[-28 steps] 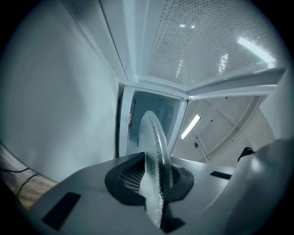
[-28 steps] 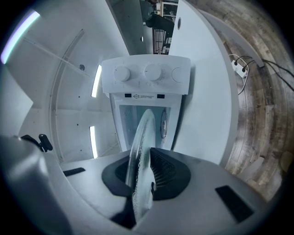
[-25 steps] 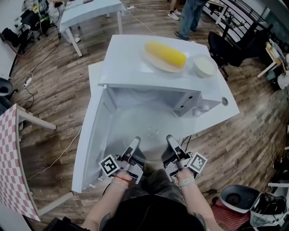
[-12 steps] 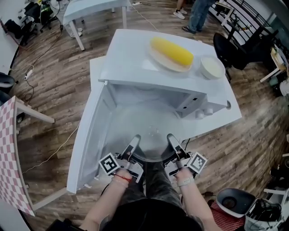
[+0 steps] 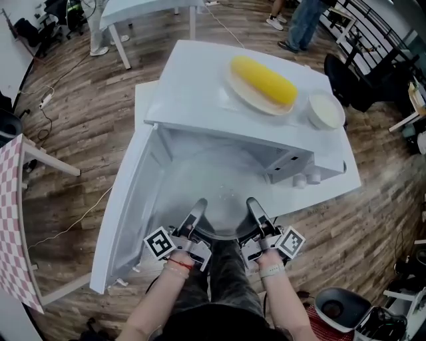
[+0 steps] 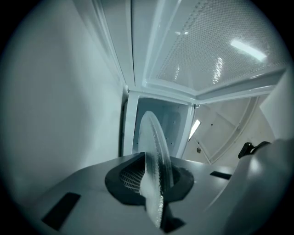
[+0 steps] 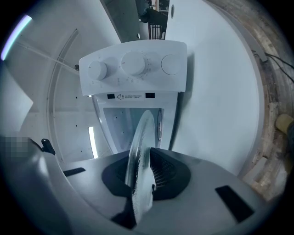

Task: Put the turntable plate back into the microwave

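Surface: A white microwave (image 5: 206,93) stood on a white bench (image 5: 141,106), its door (image 5: 126,206) swung wide to the left.
Roof: Yellow corn (image 5: 263,80) on a dish (image 5: 245,97) and a white bowl (image 5: 326,110) sat close together on top of the microwave.
Room: The wood-plank floor (image 5: 80,133) ran all round. A second bench (image 5: 133,10) stood at the top, a black chair (image 5: 359,80) at the right and a checked panel (image 5: 10,226) at the left.
Plate: The clear glass plate (image 5: 225,213) was held about level at the microwave's open mouth, between the two claws, with its far part reaching into the cavity.
Left claw: The left claw (image 5: 198,208) was clenched on the plate's near-left rim. Its own view showed the glass (image 6: 156,151) edge-on between dark pads.
Right claw: The right claw (image 5: 251,205) was clenched on the near-right rim, the plate (image 7: 140,151) edge-on between its pads and the dials (image 7: 133,63) beyond.
Cut off: A person (image 5: 303,20) at the top edge showed as legs only.
Hard to make out: The plate's outline was faint from above. The roof hid most of the cavity. Whether the plate touched the cavity floor could not be told.
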`<state>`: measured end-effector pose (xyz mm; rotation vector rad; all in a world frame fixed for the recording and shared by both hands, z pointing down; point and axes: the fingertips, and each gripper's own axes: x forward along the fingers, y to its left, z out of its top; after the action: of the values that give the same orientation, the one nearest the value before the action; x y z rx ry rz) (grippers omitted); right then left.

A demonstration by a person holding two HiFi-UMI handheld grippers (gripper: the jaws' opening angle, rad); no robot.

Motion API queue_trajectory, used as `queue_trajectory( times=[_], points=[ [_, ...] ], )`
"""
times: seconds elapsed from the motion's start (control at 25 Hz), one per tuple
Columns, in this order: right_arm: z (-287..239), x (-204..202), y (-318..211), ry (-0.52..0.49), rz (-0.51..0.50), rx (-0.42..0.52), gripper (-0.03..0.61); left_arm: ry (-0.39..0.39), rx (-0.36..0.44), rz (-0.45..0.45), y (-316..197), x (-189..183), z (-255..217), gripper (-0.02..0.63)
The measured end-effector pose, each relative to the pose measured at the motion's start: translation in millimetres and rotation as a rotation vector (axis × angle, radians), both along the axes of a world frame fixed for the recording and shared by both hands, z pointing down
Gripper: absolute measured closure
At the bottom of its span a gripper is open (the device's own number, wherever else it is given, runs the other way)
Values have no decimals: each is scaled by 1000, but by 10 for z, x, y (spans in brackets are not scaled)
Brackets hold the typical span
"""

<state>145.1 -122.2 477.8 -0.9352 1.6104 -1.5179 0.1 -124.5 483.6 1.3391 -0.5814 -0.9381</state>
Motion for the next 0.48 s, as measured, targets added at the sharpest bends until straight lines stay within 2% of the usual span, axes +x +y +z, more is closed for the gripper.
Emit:
queue_trajectory(
  times=[0.48],
  points=[
    [125,42,-229,3,3,-10,532,-18,-9,-26,-202,17,96,580]
  ],
)
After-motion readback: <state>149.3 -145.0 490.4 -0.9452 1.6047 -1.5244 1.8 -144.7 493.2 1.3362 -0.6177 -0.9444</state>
